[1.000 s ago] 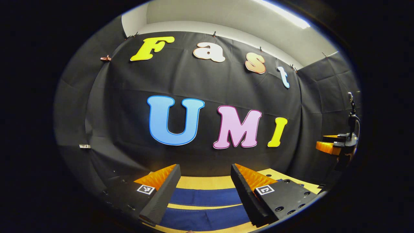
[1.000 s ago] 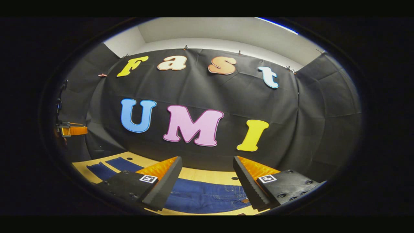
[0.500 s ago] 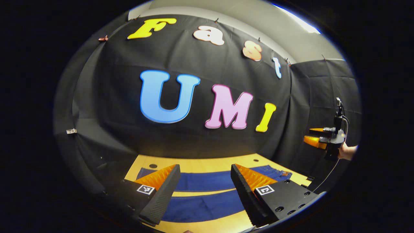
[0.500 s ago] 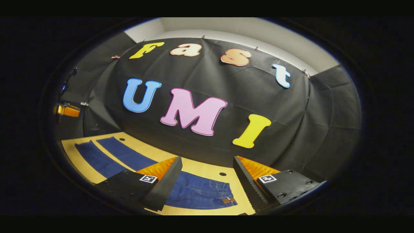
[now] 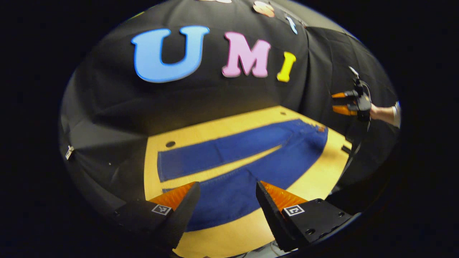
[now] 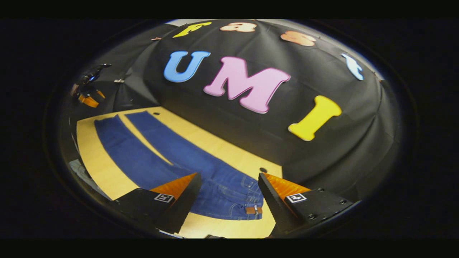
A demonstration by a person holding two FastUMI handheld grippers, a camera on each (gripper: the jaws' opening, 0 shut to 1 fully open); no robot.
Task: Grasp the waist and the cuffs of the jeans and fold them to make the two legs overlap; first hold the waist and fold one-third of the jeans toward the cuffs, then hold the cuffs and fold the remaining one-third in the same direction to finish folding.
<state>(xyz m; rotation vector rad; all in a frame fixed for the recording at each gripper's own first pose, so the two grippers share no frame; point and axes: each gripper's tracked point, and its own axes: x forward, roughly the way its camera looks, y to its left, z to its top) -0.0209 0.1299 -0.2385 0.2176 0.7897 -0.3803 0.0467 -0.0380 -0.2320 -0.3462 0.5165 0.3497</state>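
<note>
Jeans [image 5: 247, 157] are laid flat on the table [image 5: 315, 179], legs side by side, nothing folded yet, so this looks like the approach for the leg-overlap fold. Left gripper [image 5: 228, 200] hangs over the cuffs, right gripper [image 6: 229, 193] over the waist [image 6: 247, 208], jaws spread on both and holding nothing. Next I'd say each drops down and pinches its edge.

Matt blue denim jeans [image 5: 251, 157] lie on a smooth, pale wooden tabletop [image 5: 315, 179].
</note>
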